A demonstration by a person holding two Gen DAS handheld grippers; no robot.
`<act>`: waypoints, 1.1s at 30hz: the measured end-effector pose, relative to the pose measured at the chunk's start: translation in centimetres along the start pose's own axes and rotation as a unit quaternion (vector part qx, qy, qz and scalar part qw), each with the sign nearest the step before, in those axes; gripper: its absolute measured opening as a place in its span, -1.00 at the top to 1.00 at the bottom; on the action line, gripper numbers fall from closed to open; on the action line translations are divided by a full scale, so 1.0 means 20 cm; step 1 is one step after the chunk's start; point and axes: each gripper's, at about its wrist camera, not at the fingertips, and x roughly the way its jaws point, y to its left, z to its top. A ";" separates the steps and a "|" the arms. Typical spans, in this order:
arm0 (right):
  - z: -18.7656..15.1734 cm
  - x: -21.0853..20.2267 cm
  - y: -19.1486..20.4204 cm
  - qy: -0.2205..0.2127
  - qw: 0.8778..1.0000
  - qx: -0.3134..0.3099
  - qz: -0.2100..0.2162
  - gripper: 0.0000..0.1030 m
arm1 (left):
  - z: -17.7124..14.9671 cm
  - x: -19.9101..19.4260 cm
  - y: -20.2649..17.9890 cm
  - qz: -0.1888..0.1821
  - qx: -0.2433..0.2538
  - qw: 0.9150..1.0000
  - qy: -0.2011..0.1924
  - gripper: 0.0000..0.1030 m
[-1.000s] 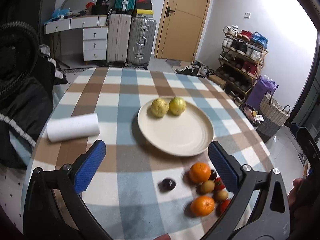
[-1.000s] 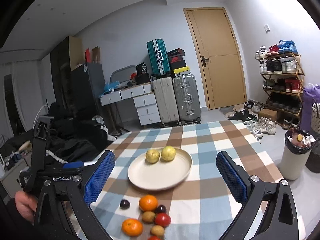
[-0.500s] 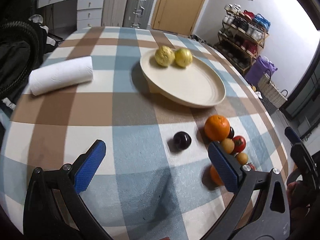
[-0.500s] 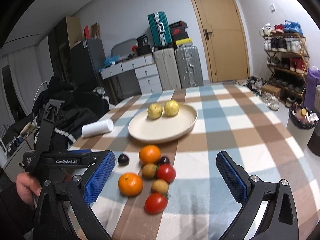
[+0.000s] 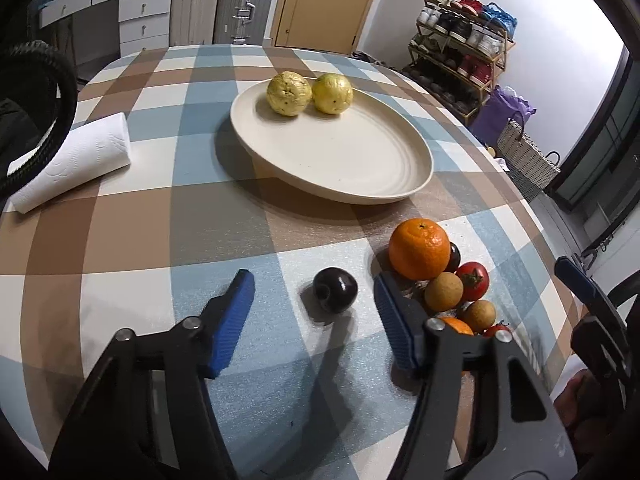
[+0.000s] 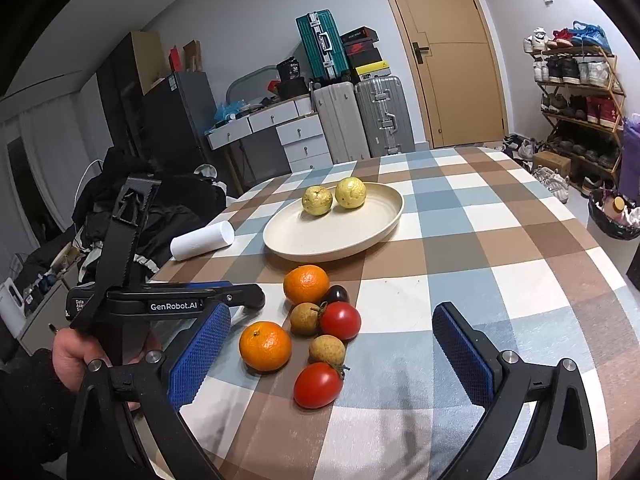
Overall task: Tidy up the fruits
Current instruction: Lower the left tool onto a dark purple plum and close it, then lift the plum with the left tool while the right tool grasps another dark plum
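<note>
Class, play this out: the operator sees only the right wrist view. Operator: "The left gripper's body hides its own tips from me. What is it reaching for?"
Observer: A lone dark plum lies on the checked cloth, between the fingers of the left gripper.
Operator: Is it gripped?
Observer: No. The jaws stand open, and neither blue pad touches it.
Operator: Any trouble near the pile?
Observer: The pad on the pile's side sits close to a brown longan, just below the orange. I cannot tell whether they touch.
</note>
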 end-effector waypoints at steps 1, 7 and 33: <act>0.00 0.00 0.00 0.000 1.000 0.001 0.001 -1.00 | 0.00 0.01 0.00 0.001 0.002 1.000 0.001 -0.03; 0.00 0.00 -0.01 0.002 1.000 0.006 0.007 -1.00 | 0.01 0.03 -0.01 -0.005 0.008 1.000 0.008 0.23; 0.25 0.29 -0.19 0.125 0.988 0.006 0.089 -0.86 | 0.00 -0.13 0.03 -0.044 0.001 0.999 -0.014 0.59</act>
